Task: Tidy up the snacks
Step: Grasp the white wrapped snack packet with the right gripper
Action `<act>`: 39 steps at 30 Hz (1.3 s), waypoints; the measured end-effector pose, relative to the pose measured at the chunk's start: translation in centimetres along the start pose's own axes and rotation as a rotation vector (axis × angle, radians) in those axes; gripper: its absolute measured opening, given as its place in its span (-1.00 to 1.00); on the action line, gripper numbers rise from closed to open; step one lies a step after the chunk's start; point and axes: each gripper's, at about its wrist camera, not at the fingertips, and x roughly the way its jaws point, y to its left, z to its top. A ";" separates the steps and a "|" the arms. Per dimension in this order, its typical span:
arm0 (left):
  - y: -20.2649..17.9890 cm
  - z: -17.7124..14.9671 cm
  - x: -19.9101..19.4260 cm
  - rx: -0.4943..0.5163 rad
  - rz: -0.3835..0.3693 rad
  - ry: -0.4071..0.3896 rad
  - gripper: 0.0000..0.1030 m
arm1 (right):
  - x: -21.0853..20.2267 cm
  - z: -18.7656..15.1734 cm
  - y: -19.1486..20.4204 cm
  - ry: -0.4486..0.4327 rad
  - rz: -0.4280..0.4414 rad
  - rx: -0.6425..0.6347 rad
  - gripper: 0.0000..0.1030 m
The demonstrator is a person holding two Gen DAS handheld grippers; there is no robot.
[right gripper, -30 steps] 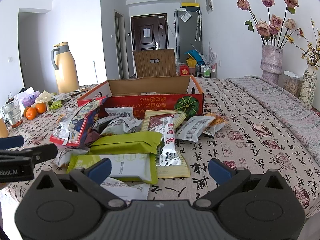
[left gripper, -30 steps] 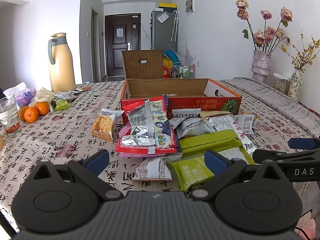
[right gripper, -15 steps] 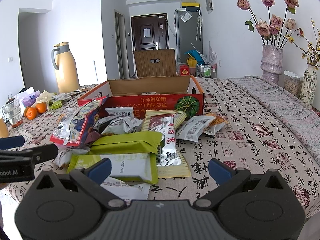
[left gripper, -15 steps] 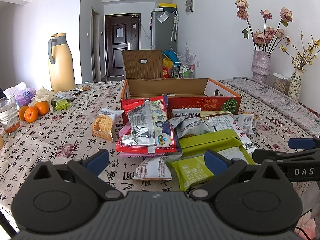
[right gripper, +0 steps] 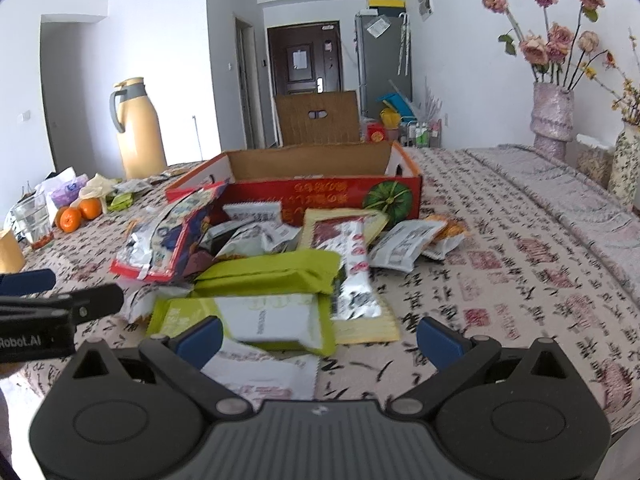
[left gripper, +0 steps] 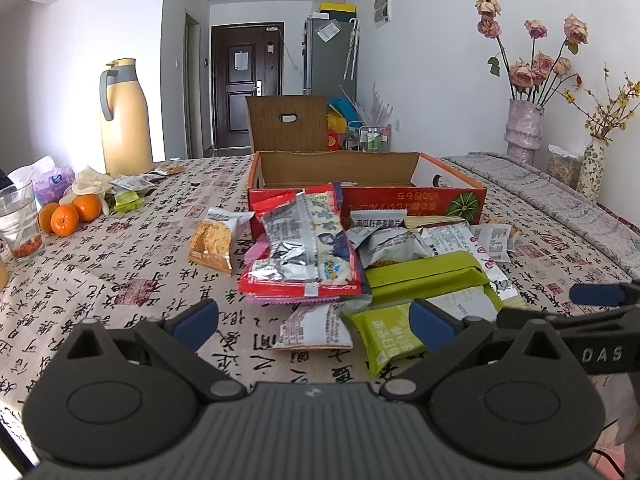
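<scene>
With both grippers' jaws wide and empty, the nearest green snack packet (right gripper: 256,320) looked light, crinkly, probably slippery, best pinched at its sealed edge.

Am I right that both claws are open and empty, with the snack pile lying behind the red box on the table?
Not quite: the snack pile lies in front of the red box, as the right wrist view shows. Both claws, left and right, are open and empty.

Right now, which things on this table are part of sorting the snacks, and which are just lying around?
For the job: red cardboard box, open; red snack bag; green packets; cracker packet; small silver packets.

Lying about: oranges, yellow flask, glass, flower vase.
</scene>
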 end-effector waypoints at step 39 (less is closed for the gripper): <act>2.1 -1.3 1.1 -0.041 -0.029 0.048 1.00 | 2.2 -2.3 2.1 0.073 0.031 -0.085 0.28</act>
